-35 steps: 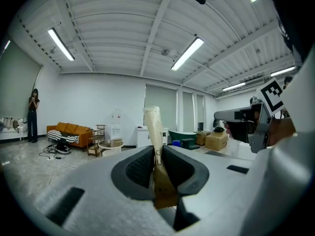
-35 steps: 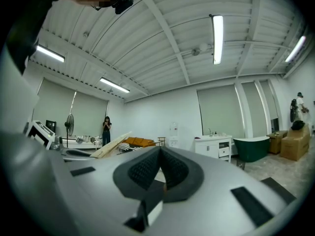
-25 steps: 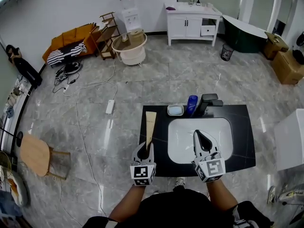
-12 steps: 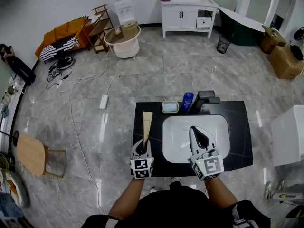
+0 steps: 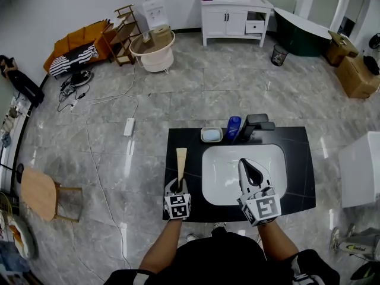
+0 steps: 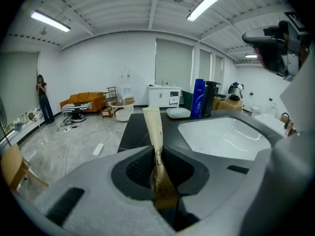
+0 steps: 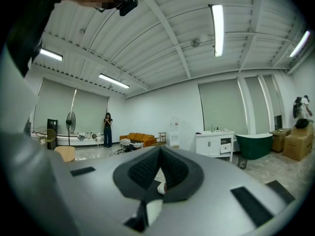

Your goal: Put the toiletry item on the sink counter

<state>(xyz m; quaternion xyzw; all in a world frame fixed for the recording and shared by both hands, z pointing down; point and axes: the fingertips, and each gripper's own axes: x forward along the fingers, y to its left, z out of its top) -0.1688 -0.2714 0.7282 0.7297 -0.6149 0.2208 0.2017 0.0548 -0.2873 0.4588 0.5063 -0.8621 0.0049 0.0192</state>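
Item 1, tube: tan toiletry tube, held at its narrow end
- Long axis runs straight away from the person, about parallel to the left edge of the counter
- Flat, wide crimped end points to the counter's back edge
- In the left gripper view it rises out of the jaws and leans slightly left
- It sits over the bare black strip between the counter's left edge and the basin; whether it touches the surface cannot be told

Item 2, left gripper: jaws clamped on the tube's near end, low over the counter's front left part

Item 3, right gripper: jaws together with nothing between them, over the basin's right half, well apart from the left gripper

Item 4, edges
- Tube is near the counter's left edge and just beside the basin's left rim
- The gripped end is by the front edge

Item 5, open room
- The strip beyond the tube's far end is bare up to the back edge
- Dish, blue bottle and black tap stand in 1 row behind the basin, right of the tube's line and apart from it
- Grey tiled floor lies left of the counter
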